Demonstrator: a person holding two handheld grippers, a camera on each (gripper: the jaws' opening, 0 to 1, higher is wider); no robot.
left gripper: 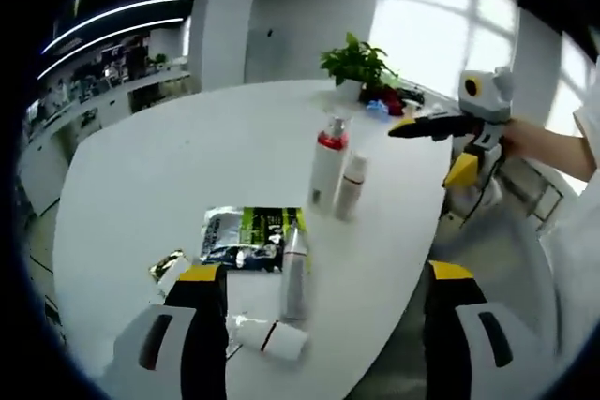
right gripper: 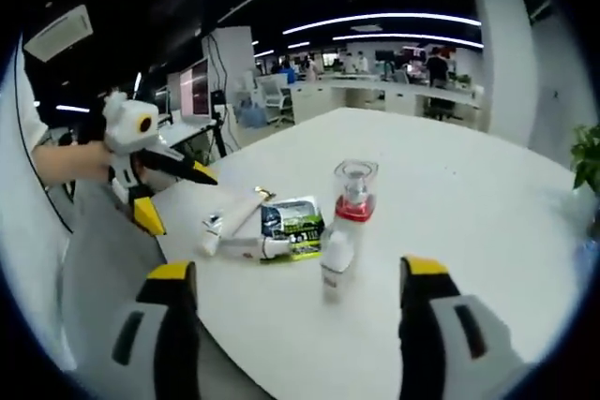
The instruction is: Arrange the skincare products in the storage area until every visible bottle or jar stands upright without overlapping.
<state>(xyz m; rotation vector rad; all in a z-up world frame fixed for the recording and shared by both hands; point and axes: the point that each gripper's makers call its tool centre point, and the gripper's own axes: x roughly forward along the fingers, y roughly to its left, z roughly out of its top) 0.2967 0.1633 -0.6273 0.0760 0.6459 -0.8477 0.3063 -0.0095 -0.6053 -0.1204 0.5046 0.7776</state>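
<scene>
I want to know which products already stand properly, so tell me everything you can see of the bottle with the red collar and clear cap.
The red-collared bottle stands upright on the white table, near its edge. It has a pale, opaque, plastic-looking body, a red band at the neck and a clear domed cap on top. A shorter white bottle stands right beside it, close enough that I cannot tell whether they touch. Neither tool holds it; the green-and-black sachet lies apart from it.
</scene>
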